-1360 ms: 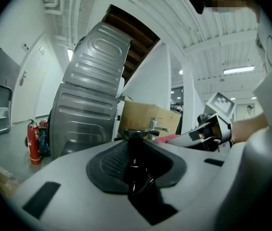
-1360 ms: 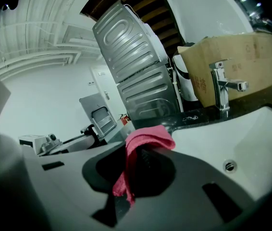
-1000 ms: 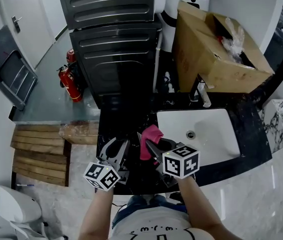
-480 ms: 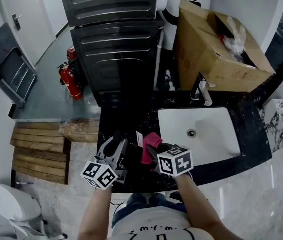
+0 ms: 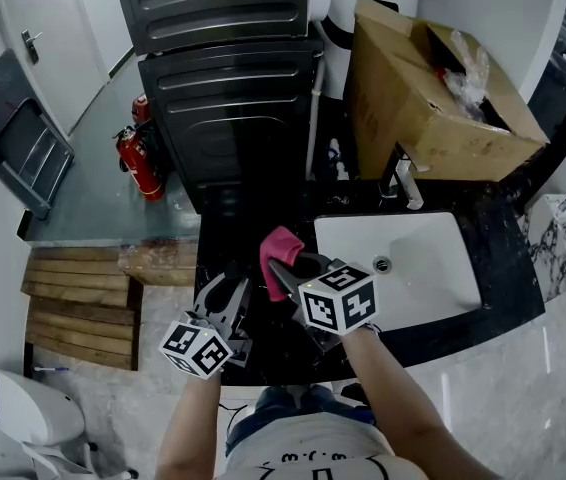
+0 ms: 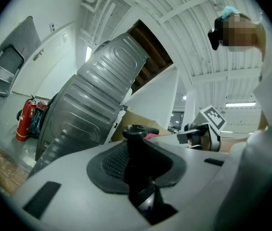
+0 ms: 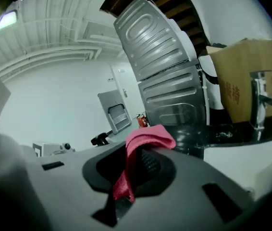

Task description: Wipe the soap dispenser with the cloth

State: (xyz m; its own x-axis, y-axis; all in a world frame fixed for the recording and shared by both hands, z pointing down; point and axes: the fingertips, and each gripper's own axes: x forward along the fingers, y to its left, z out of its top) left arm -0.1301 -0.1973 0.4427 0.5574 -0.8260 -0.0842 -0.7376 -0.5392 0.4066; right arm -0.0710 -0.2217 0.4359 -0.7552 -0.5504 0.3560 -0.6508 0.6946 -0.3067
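While my left gripper holds still, jaws clamped on the soap dispenser, my right gripper, jaws pinched on the pink cloth, has shifted up-left in the head view. Only the left gripper view shows the dispenser's pump, lower centre; overhead it's lost against the black counter.

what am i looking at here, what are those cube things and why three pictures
There is no robot here: a person holds a hand-held gripper in each hand, and the marker cubes are part of those grippers. The head view looks down from the person's head. The other two cameras ride on the grippers and look along their jaws. The left gripper is clamped on a black pump soap dispenser. The right gripper pinches a pink cloth. Below lies a black counter with a white sink and a brown cardboard box.
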